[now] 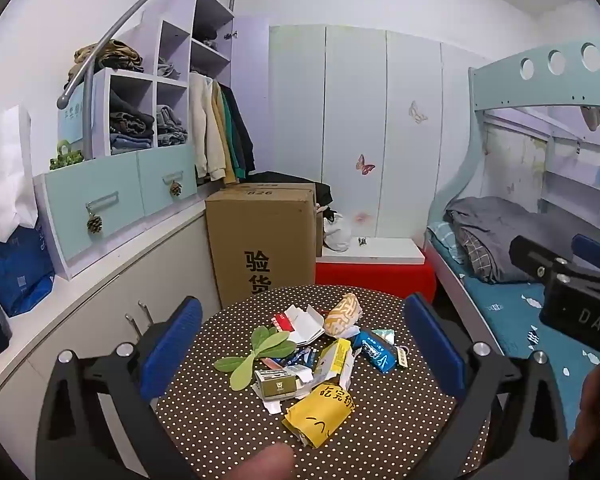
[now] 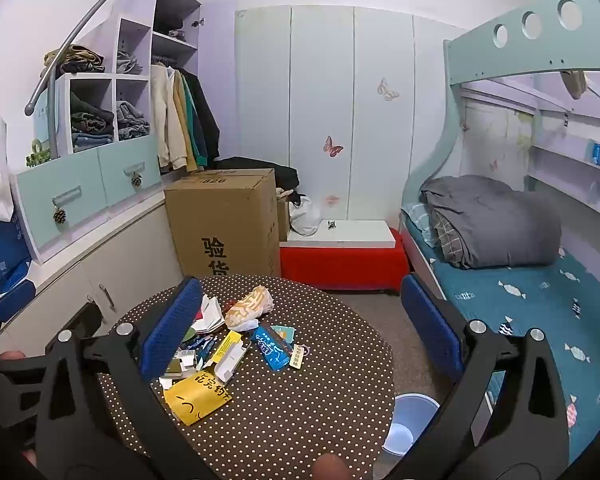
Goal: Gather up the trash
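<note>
A pile of trash lies on a round brown polka-dot table (image 1: 228,420) (image 2: 320,400): a yellow wrapper (image 1: 318,414) (image 2: 194,398), a blue packet (image 1: 376,350) (image 2: 272,346), a yellow-white carton (image 1: 334,356) (image 2: 228,354), a crumpled yellow-white bag (image 1: 342,314) (image 2: 248,304), green leaves (image 1: 256,350) and small boxes. My left gripper (image 1: 304,340) is open and empty above the near side of the table. My right gripper (image 2: 300,332) is open and empty, to the right of the left one. A blue bin (image 2: 408,424) stands on the floor right of the table.
A cardboard box (image 1: 260,240) (image 2: 224,220) and a red bench (image 1: 376,276) (image 2: 344,260) stand behind the table. A bunk bed (image 1: 500,300) (image 2: 520,280) is at the right. Cabinets and shelves (image 1: 100,200) (image 2: 80,184) line the left wall.
</note>
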The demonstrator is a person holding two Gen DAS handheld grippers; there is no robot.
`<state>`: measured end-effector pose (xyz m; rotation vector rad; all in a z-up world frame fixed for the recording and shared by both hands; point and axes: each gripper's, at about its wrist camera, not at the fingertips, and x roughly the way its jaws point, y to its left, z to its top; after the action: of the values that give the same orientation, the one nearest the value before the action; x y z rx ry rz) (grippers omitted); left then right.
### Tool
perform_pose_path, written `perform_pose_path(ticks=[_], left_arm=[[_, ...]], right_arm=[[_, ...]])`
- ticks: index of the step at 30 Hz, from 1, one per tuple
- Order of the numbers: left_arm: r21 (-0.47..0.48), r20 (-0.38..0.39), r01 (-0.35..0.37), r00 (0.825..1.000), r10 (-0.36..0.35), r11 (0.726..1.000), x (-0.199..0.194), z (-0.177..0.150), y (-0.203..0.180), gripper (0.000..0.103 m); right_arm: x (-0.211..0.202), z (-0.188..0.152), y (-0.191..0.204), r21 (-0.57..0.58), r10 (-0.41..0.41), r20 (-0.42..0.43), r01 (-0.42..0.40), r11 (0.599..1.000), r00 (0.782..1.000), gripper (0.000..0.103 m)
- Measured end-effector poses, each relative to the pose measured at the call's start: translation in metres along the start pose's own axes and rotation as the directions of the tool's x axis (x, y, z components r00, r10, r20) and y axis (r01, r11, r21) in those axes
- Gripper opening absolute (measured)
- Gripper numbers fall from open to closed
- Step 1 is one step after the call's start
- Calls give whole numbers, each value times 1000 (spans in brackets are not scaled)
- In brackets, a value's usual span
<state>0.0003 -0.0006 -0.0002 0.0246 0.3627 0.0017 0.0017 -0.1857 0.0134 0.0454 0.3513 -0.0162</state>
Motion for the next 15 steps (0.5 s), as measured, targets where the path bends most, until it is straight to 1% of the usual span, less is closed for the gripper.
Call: perform_pose_path(ticks=[8, 10, 15], left_arm=[[-18, 8, -13, 1000, 13, 1000, 1, 0, 4, 99], [-1, 15, 4, 1000, -4, 1000, 4, 2, -7, 99], [8, 19, 1, 1000, -1, 1000, 5, 3, -14, 99]], right_arm=[[1, 1, -2, 2, 1, -7, -1, 1000, 1000, 97], [3, -1, -7, 4, -1, -2, 1, 1000, 1000, 97], [1, 3, -7, 10, 3, -2, -3, 1000, 1000, 97]])
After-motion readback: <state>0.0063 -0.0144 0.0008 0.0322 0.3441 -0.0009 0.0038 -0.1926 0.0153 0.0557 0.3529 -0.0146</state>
